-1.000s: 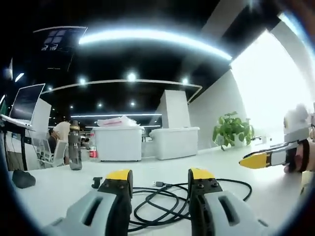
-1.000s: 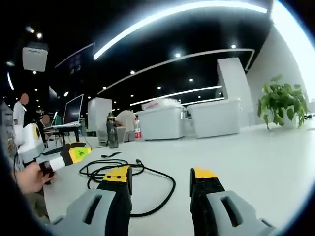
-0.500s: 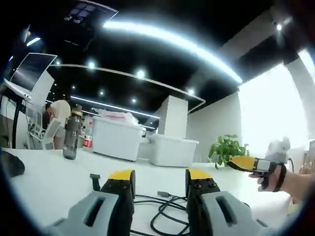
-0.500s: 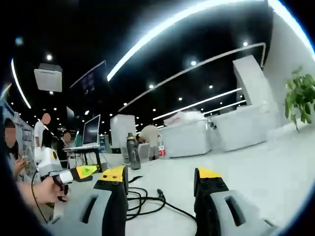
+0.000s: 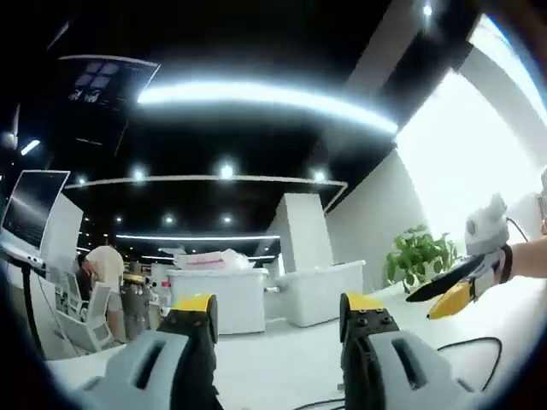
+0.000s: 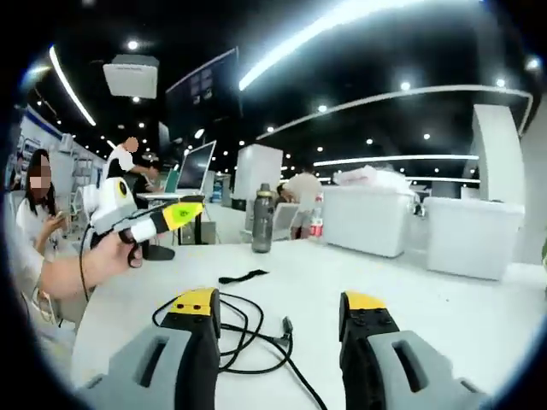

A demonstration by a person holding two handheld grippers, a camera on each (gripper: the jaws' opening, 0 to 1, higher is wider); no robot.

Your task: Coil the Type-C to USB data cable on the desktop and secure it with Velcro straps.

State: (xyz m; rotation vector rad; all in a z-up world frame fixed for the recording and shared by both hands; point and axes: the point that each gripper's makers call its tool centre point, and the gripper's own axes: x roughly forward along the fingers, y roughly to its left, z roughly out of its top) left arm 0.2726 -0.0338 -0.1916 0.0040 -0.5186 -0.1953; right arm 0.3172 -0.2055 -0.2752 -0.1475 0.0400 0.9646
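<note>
Two grippers, both yours, both with jaws parted and nothing between them. Your right gripper [image 6: 280,309] hangs just above the white desktop [image 6: 479,316]; the black data cable [image 6: 256,337] lies in loose loops on that desktop, right by the left jaw tip, one connector end pointing up from the loops. One black Velcro strap [image 6: 242,276] lies flat beyond the cable, and a dark water bottle [image 6: 262,220] stands farther back. Your left gripper [image 5: 278,309] is raised and tilted up; a short arc of cable [image 5: 466,347] shows at its right.
</note>
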